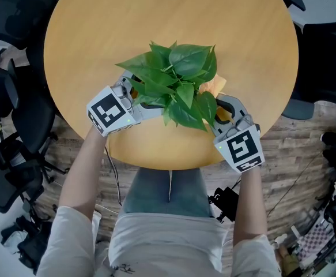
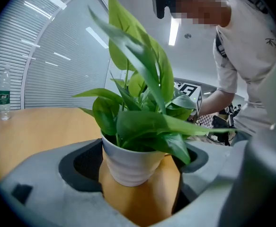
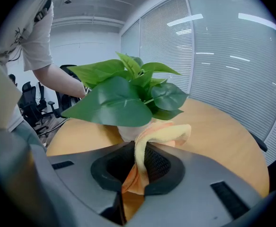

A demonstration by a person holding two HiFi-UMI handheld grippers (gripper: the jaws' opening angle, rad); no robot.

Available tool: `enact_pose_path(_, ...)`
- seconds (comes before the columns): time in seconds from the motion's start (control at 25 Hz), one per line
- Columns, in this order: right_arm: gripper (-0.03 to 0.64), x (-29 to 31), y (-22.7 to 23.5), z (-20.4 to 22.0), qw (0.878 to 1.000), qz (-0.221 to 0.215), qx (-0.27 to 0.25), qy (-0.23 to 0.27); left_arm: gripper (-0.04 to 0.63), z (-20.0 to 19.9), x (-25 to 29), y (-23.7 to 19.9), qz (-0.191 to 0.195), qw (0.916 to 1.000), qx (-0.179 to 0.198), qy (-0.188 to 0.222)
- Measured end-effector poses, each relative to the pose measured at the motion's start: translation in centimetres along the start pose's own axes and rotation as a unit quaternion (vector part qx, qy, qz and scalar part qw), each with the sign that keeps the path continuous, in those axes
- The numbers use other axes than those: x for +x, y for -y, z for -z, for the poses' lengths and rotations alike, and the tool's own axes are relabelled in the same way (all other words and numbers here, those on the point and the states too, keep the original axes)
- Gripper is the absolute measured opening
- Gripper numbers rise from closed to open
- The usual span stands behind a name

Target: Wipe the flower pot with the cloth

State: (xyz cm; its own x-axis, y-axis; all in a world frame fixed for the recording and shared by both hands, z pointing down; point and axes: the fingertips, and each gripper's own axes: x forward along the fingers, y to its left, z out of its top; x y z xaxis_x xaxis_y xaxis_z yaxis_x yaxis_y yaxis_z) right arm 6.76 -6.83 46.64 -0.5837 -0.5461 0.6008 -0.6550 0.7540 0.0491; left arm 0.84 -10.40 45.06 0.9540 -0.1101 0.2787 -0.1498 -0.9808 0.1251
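A leafy green plant (image 1: pixel 176 85) stands in a white ribbed flower pot (image 2: pixel 133 167) near the front edge of the round wooden table (image 1: pixel 156 16). My left gripper (image 1: pixel 134 97) reaches in from the left under the leaves. In the left gripper view its jaws sit on either side of the pot, closed on it. My right gripper (image 1: pixel 222 111) comes from the right and is shut on a yellow-orange cloth (image 3: pixel 149 141). The cloth's free end folds over against the pot (image 3: pixel 123 131). From the head view the leaves hide the pot.
The table's front edge (image 1: pixel 168 167) lies just behind both grippers, above the person's lap. A water bottle (image 2: pixel 4 94) stands far off on the table. Black office chairs (image 1: pixel 6 126) crowd the floor at the left, and cables and gear (image 1: pixel 329 212) lie at the right.
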Motion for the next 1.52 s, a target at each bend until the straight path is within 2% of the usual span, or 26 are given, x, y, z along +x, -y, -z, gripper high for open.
enact_pose_path(0.2, 0.046, 0.1, 3.1, -0.3, 1.0, 0.029, 0.002, -0.002, 0.465, 0.0, -0.1, 0.0, -0.002, 1.0, -0.002, 0.002)
enact_pose_path(0.52, 0.046, 2.2, 2.4, -2.3, 0.999, 0.002, -0.042, -0.003, 0.465, 0.0, -0.1, 0.1, -0.013, 0.9999, -0.008, 0.006)
enact_pose_path(1.12, 0.046, 1.8, 1.7, -2.0, 1.0, 0.012, -0.02, 0.001, 0.465, 0.1, 0.0, 0.1, -0.078, 0.9968, -0.018, 0.005)
enact_pose_path(1.52, 0.046, 1.4, 0.1, -1.3, 1.0, 0.008, 0.015, 0.013, 0.463, 0.6, 0.2, -0.1, -0.137, 0.9895, -0.047, -0.003)
